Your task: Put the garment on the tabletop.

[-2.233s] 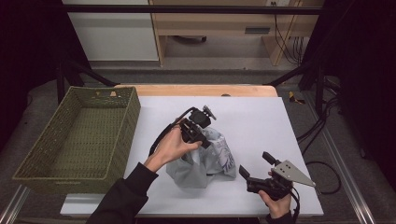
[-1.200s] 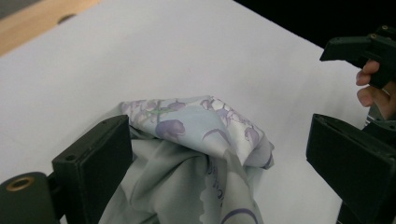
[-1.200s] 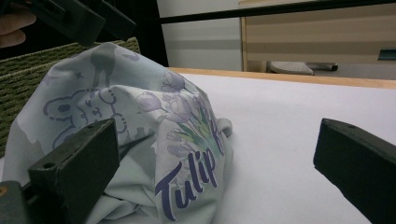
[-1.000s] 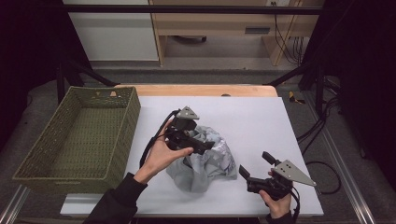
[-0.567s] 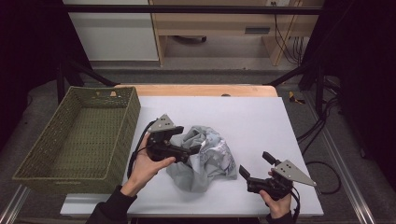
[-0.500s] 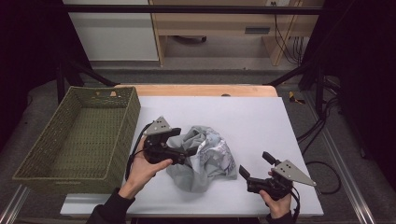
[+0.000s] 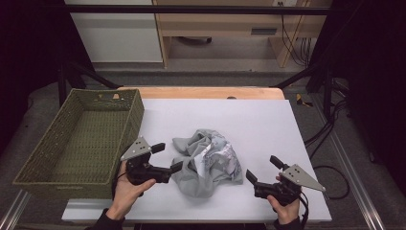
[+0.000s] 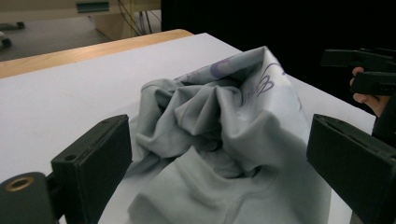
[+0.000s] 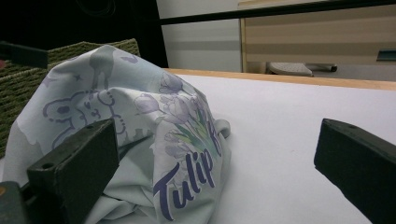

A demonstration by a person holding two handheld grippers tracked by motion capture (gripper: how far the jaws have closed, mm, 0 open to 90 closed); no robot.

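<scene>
Two grippers flank a crumpled grey T-shirt [image 7: 207,163] that lies in a heap on the white tabletop [image 7: 268,120], nearer its front edge than its back and a little left of its middle. The left gripper [image 7: 168,158] sits low at the shirt's left side with its jaws spread wide and empty — in the left gripper view the cloth [image 8: 219,140] fills the gap between them, one jaw close to its near fold. The right gripper [image 7: 262,168] rests toward the front right corner, jaws likewise wide apart and holding nothing, just beside the shirt's right flank, where the right gripper view shows a tulip print [image 9: 187,140] and lettering. The step in hand looks like taking hold of the shirt, probably to carry it to the woven basket [image 7: 76,139] at the tabletop's left edge. To do it well, the left jaws should close on a thick fold rather than a single loose layer — a thin pinch would likely slip or drag the bundle. Bunched as it is, the shirt has no clear heading; its longer run goes roughly from back to front, and the collar cannot be made out.
</scene>
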